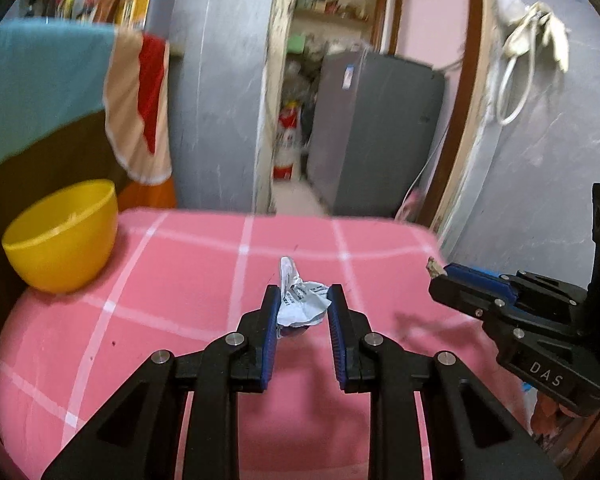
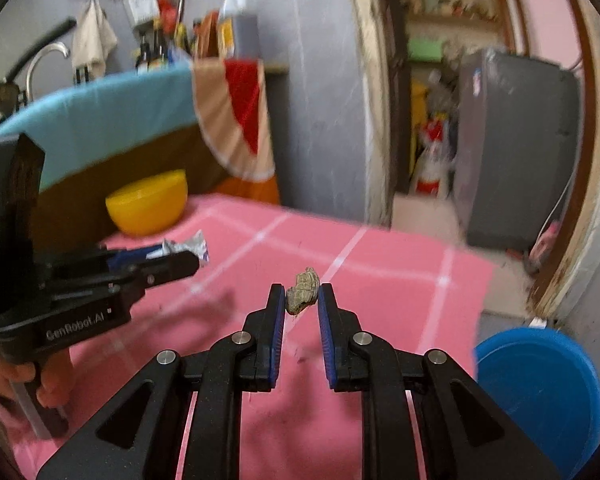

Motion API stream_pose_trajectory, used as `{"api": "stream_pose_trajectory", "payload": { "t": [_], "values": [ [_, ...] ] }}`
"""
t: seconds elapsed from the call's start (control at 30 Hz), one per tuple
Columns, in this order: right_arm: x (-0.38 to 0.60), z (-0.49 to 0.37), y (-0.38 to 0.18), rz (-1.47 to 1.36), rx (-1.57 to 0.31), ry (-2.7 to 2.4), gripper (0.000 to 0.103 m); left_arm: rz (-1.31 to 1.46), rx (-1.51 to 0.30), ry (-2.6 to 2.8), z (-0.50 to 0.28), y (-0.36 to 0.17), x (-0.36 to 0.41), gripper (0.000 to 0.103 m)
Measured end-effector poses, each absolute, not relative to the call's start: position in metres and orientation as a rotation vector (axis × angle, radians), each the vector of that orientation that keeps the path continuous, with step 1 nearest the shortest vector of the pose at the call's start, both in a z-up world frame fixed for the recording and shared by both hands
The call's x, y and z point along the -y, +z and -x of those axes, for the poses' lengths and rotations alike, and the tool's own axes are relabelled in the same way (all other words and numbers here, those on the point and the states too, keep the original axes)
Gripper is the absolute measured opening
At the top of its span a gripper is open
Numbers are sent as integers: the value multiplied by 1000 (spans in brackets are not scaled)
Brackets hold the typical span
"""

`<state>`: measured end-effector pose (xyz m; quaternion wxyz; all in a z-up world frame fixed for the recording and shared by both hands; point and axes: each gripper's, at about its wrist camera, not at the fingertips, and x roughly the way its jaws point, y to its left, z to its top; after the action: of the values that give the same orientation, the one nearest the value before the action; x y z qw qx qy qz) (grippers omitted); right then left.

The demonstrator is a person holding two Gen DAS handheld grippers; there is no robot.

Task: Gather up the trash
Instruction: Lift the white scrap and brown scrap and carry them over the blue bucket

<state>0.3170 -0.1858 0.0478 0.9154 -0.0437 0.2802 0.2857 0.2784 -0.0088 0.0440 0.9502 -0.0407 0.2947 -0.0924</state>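
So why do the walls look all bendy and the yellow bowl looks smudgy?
Left wrist view: the fisheye lens curves the doorway and darkens the corners; the yellow bowl is motion-blurred, while the left gripper and its crumpled wrapper look sharper. Right wrist view: the same bending, a smeared background and blurry blue bin; the right gripper and brown scrap stay fairly clear.

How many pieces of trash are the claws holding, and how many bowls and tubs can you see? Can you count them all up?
Trash pieces: 2, a crumpled wrapper in the left claw and a brown scrap in the right claw
Yellow bowls: 1
Blue tubs: 1
Total: 4
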Motion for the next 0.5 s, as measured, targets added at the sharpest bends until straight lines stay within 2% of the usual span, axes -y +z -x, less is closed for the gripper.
{"api": "stream_pose_trajectory", "payload": {
  "t": [0.5],
  "values": [
    [247,-271,110,59,-216,392,15,60,-339,-261,-255,98,66,20]
  ]
}}
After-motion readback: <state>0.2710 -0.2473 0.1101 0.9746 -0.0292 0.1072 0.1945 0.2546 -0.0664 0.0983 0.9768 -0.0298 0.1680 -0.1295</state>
